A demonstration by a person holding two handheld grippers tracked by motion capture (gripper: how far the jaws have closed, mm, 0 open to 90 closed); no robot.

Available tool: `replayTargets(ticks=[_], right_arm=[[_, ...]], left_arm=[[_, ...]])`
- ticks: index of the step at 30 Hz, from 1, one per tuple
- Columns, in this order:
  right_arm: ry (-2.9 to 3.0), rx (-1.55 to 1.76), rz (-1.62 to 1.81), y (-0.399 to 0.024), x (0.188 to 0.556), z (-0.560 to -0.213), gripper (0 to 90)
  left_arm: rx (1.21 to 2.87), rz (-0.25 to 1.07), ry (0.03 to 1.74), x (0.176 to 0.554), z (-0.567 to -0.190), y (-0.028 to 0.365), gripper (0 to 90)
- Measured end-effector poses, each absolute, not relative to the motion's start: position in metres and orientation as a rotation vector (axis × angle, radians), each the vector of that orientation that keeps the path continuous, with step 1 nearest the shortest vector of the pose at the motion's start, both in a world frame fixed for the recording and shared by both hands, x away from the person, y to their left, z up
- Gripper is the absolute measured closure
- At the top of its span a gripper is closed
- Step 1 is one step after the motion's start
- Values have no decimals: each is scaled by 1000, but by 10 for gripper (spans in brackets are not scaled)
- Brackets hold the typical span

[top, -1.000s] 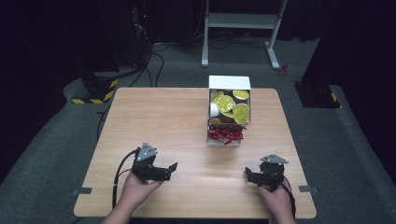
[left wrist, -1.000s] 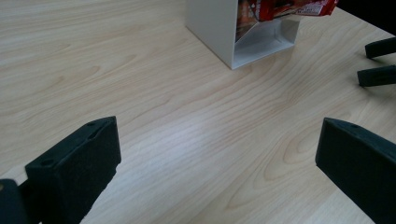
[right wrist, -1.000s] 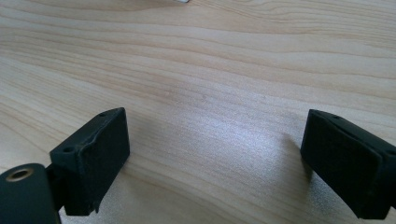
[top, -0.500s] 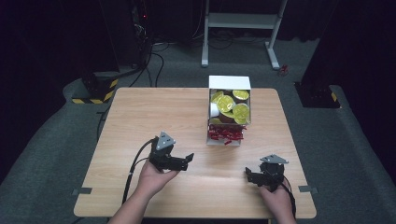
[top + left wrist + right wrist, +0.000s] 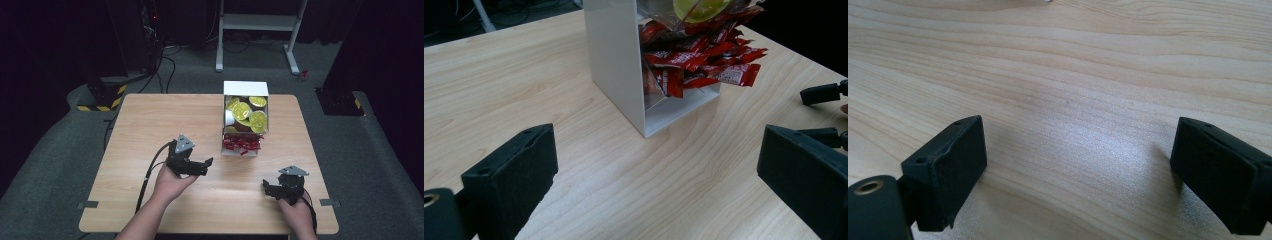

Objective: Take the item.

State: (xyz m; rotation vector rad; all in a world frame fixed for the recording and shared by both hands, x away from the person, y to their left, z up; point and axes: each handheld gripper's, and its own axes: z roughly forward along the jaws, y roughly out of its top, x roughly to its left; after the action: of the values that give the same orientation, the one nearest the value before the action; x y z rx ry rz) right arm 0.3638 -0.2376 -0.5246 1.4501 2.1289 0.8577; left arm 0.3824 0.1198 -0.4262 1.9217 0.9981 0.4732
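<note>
A white dispenser box (image 5: 245,117) stands on the wooden table (image 5: 150,125), right of centre. Its upper part holds several yellow-lidded cups (image 5: 244,110), and red sachets (image 5: 241,143) spill from its lower front. In the left gripper view the box (image 5: 619,60) and red sachets (image 5: 696,60) stand just ahead. My left gripper (image 5: 207,166) (image 5: 659,180) is open and empty, pointing right toward the box's lower front. My right gripper (image 5: 266,189) (image 5: 1078,175) rests low near the front right of the table, open over bare wood.
A white metal stand (image 5: 260,30) rises on the floor behind the table. A black-and-yellow striped block (image 5: 102,97) lies on the floor at back left. A cable (image 5: 150,175) trails from my left gripper. The other gripper's jaw tips (image 5: 824,95) show at the left gripper view's right edge.
My left gripper has moved right and forward across the table toward the box's lower front. The right gripper has stayed where it was.
</note>
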Motion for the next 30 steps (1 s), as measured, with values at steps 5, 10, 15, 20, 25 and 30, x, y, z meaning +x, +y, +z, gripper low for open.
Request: replayTargets(ticks=[5,10,15,20,25,30], right_arm=[[2131,1445,861,-238,363,-525,78],[2130,1448,857,-238,361,-525,78],[2131,1449,858,-238,361,-525,78],[2131,1448,859,-238,361,-525,78],[2132,1442,859,-238,361,-525,79],[2133,1442,859,-238,361,-525,78]], left_arm=[[1912,451,979,392,-427,115,53],[1892,435,971,399,-428,109,64],[1904,431,944,406,-430,102,103],[1903,409,940,411,-433,94,145],[1920,418,916,416,-436,81,171],[1922,419,892,421,-438,70,246]])
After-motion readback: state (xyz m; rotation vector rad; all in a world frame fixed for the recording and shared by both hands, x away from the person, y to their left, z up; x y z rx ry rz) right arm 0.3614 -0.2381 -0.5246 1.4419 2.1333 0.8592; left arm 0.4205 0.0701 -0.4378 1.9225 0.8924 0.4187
